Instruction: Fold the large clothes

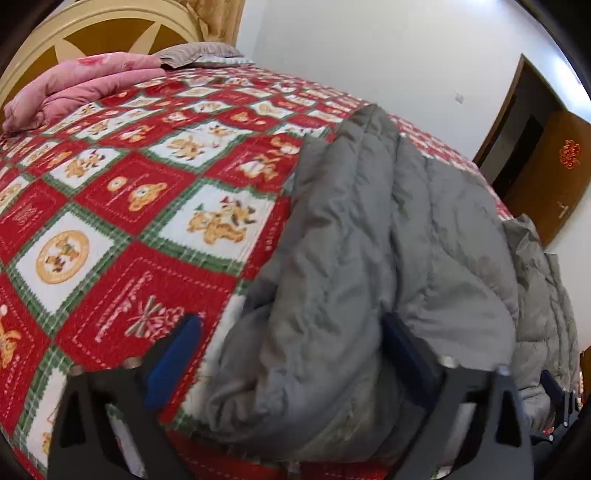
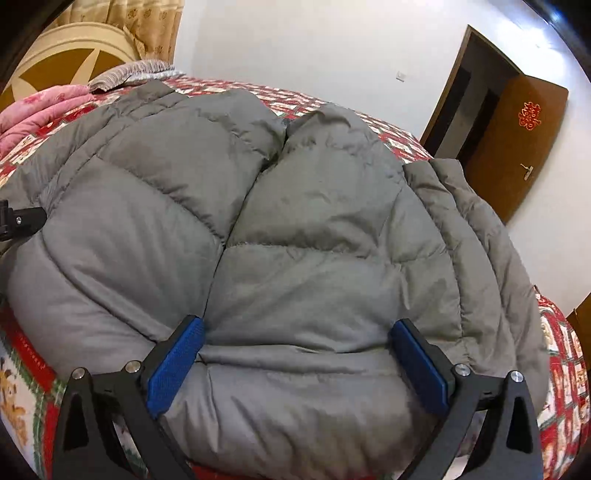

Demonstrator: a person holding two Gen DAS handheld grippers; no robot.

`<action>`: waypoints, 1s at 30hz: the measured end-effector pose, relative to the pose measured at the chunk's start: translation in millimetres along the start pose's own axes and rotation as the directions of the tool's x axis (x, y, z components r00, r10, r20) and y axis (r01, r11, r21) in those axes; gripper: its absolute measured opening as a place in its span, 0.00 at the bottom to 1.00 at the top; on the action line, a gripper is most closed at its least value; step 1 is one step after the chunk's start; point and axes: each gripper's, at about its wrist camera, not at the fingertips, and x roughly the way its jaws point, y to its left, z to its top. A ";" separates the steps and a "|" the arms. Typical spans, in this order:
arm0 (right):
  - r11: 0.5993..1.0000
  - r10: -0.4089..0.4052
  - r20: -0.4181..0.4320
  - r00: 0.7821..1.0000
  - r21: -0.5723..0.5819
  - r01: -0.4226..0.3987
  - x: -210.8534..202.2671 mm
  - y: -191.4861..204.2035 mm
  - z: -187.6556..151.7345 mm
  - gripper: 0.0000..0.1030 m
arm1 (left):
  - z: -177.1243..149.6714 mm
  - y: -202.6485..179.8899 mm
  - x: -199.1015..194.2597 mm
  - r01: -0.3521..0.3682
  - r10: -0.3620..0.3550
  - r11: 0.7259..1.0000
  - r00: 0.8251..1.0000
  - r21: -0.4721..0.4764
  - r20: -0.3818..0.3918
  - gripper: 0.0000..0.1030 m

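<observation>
A large grey puffer jacket (image 2: 295,221) lies spread on a bed, front side up, with its two halves meeting down the middle. My right gripper (image 2: 299,362) is open wide over the jacket's near hem, and the padded fabric bulges up between its blue pads (image 2: 177,365). In the left wrist view the jacket (image 1: 369,221) shows as its left edge and a folded sleeve. My left gripper (image 1: 291,354) is open around that edge. Its right pad (image 1: 406,350) is against the fabric, while the left pad (image 1: 173,358) stands clear over the bedspread.
The red, white and green teddy-bear bedspread (image 1: 147,184) covers the bed. A folded pink quilt (image 1: 74,85) and a pillow (image 1: 199,53) lie by the cream headboard (image 1: 92,33). A brown door (image 2: 517,129) stands open in the white wall at right.
</observation>
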 end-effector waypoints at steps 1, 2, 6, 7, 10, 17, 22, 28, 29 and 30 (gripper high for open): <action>1.000 0.000 0.000 1.000 -0.001 0.000 0.6 0.6 -0.5 0.98 | 1.1 -1.0 0.6 0.052 -0.052 0.999 0.999 0.000 -0.009 0.61; 1.000 0.004 -0.002 1.000 0.001 -0.004 1.9 0.0 -0.5 0.98 | 0.9 -3.1 1.8 0.099 -0.099 0.995 0.995 -0.003 -0.025 0.44; 1.000 0.008 -0.009 1.000 0.008 -0.008 3.5 -1.6 0.3 0.98 | -2.4 -19.8 -4.4 0.089 -0.089 0.994 0.996 0.057 0.000 0.14; 1.000 0.007 -0.007 1.000 0.007 -0.007 2.5 -1.3 1.3 0.98 | -2.7 -23.8 -10.0 0.071 -0.072 0.994 0.997 0.078 0.015 0.12; 0.998 0.056 0.002 0.998 0.017 -0.056 -11.6 -12.2 1.0 0.98 | 3.3 -19.1 -29.8 0.070 -0.074 0.993 0.996 0.098 0.044 0.09; 0.977 0.065 0.142 0.988 0.194 -0.092 -63.6 -79.4 3.0 0.98 | 31.9 12.0 -88.3 -0.085 0.047 0.983 0.973 0.160 0.225 0.06; 0.968 0.054 0.072 0.996 0.243 -0.070 -45.2 -98.8 -3.6 0.98 | 43.4 -18.2 -129.9 -0.126 0.027 0.950 0.945 0.287 0.327 0.06; 0.946 0.041 0.063 0.997 0.318 -0.059 -50.6 -126.5 -18.6 0.98 | 23.5 -108.5 -160.8 -0.092 -0.138 0.856 0.908 0.508 0.396 0.06; 0.942 0.033 0.063 0.997 0.330 -0.052 -53.8 -131.0 -22.1 0.98 | 19.3 -124.1 -162.4 -0.070 -0.173 0.841 0.905 0.537 0.388 0.06; 0.934 0.025 0.062 0.998 0.354 -0.045 -55.3 -141.9 -25.9 0.98 | 17.8 -133.8 -161.2 -0.059 -0.192 0.828 0.904 0.557 0.383 0.06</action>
